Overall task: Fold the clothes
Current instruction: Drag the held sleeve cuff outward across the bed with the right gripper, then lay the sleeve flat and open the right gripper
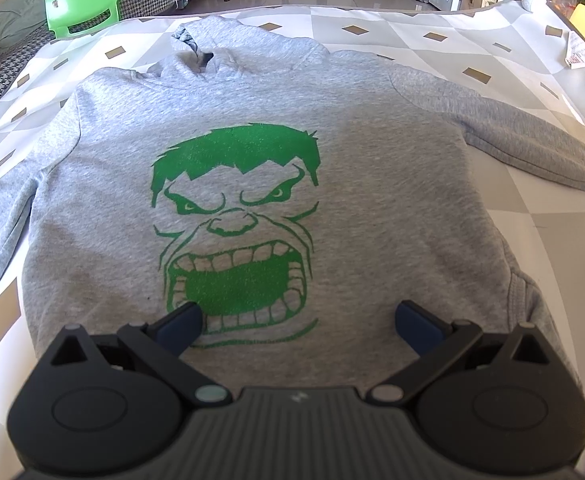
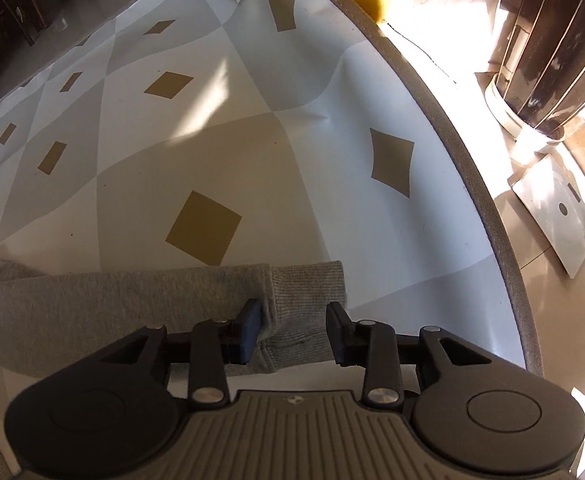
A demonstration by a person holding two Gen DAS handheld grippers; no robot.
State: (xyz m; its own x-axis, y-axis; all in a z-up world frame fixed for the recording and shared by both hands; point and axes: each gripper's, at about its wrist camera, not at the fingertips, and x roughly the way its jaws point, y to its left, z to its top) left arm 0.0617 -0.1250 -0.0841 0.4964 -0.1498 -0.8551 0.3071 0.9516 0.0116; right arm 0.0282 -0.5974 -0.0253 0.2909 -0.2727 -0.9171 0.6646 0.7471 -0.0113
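Left gripper [image 1: 298,320]: nearest the lens in the left wrist view, its blue-tipped fingers [image 1: 182,324] spread wide and grasping nothing, hanging above the lower front of the garment.
Right gripper [image 2: 294,330]: nearest the lens in the right wrist view, fingers parted either side of the ribbed cuff [image 2: 306,300], released rather than pinched; whether the pads touch the cloth cannot be told.
Table covering [image 1: 412,40]: a broad sheet of grey and white diamonds dotted with tan lozenges, carrying everything, its grey-trimmed edge curving off to the right.
Hoodie [image 1: 372,200]: grey, spread flat and face up across the middle of the covering, hood [image 1: 228,52] at the far end, both sleeves stretched outward.
Print [image 1: 236,232]: a green snarling face filling the chest, its chin just ahead of the left gripper.
Right sleeve [image 2: 112,304]: lying straight across the covering, ending at the cuff near the table's right edge.
Green chair [image 1: 84,4]: plastic, standing beyond the far left corner.
Paper slip [image 1: 582,54]: white, printed, resting at the far right edge.
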